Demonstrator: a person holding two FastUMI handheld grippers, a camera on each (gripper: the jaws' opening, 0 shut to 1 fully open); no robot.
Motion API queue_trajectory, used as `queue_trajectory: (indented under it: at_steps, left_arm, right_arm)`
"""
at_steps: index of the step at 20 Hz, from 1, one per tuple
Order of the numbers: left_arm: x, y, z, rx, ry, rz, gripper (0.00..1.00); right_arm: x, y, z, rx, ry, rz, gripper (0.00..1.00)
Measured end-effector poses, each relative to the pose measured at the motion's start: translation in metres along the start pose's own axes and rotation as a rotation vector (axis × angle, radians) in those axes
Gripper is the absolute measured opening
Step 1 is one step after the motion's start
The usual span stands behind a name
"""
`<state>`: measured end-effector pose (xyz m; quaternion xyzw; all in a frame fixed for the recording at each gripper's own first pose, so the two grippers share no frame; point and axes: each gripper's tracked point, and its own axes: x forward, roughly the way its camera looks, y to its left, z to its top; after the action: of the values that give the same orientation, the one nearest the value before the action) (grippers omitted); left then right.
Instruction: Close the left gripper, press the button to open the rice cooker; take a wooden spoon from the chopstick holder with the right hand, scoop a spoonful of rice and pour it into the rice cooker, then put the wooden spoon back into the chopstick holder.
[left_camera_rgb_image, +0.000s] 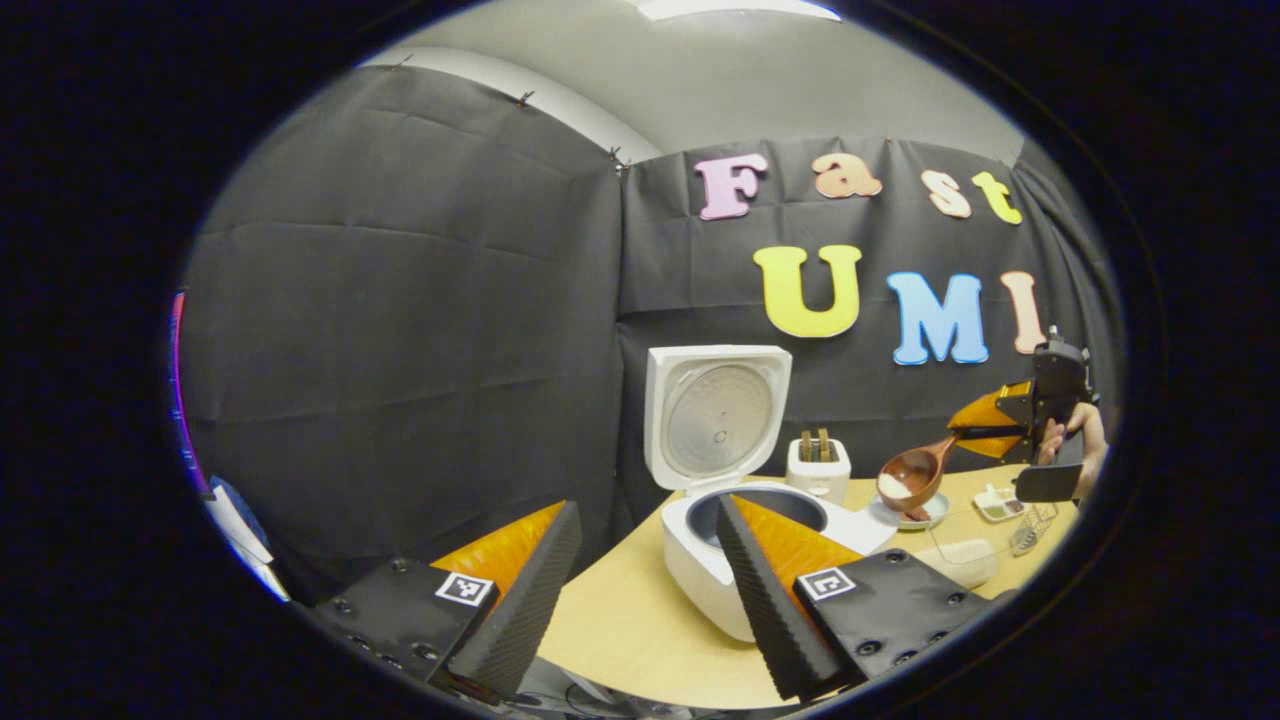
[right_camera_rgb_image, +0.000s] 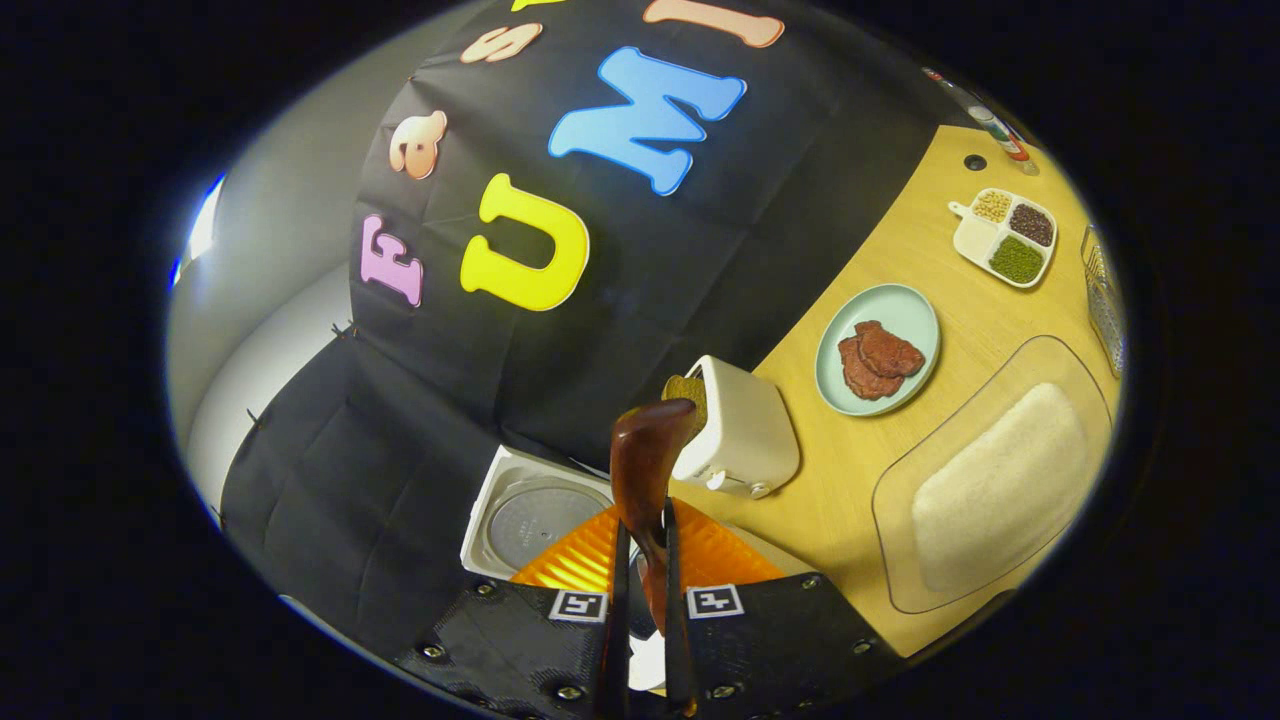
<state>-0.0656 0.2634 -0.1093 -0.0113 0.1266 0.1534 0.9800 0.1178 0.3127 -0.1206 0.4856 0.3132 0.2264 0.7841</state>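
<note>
Rice cooker (left_camera_rgb_image: 745, 520) sits at the table's (left_camera_rgb_image: 640, 620) back-left edge by the booth wall, lid (left_camera_rgb_image: 715, 415) standing straight up, pot mouth exposed. So I read the button step as done and the target as ready.

Left gripper (left_camera_rgb_image: 650, 590): fingers well apart, holding nothing, hovering low at the near-left edge in front of the cooker. Parked there it's clear of the pot mouth, which leaves the right side a free path in.

Right gripper (right_camera_rgb_image: 642, 625): fingers nearly together, clamped on the wooden spoon's (right_camera_rgb_image: 648, 470) handle. Left gripper view shows it held by a hand (left_camera_rgb_image: 1075, 440) at the far right, spoon bowl (left_camera_rgb_image: 910, 475) carried above the green plate (left_camera_rgb_image: 925, 515), white rice (left_camera_rgb_image: 893, 487) inside. Bowl looks roughly level with a slight dip toward the cooker; my guess is that's to keep the load in during transfer.

Rice supply is the shallow clear tray (right_camera_rgb_image: 990, 480) along the near-right edge, heap still in it. Spoon is clear of it and well apart from the cooker, so I put us mid-carry: scooped, not yet poured.

Chopstick holder (right_camera_rgb_image: 740, 430), the white box at the back edge between cooker and plate, stands upright with its slots facing up; the spoon goes back there afterwards. Divided dish of beans (right_camera_rgb_image: 1008, 235) toward the far-right corner, not involved.

Next needs a move left over the holder without clipping it, then a tilt over the pot. Risks: grains spilling on the table en route, or tipping early over the cooker's front rim.
</note>
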Motion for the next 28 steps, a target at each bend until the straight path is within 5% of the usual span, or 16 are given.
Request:
queue_trajectory:
  at_steps: [11,20,28]
  left_arm:
    - [-0.036,0.08,-0.032,-0.041,0.06,0.176,0.95]
    - [-0.05,0.102,-0.047,-0.057,0.085,0.252,0.95]
    - [-0.049,0.087,-0.04,-0.048,0.073,0.229,0.98]
  right_arm:
    - [0.096,0.048,-0.082,-0.259,0.106,0.009,0.15]
    - [0.128,0.043,-0.111,-0.792,0.118,-0.069,0.14]
    - [0.116,0.09,-0.117,-1.27,0.005,0.006,0.14]
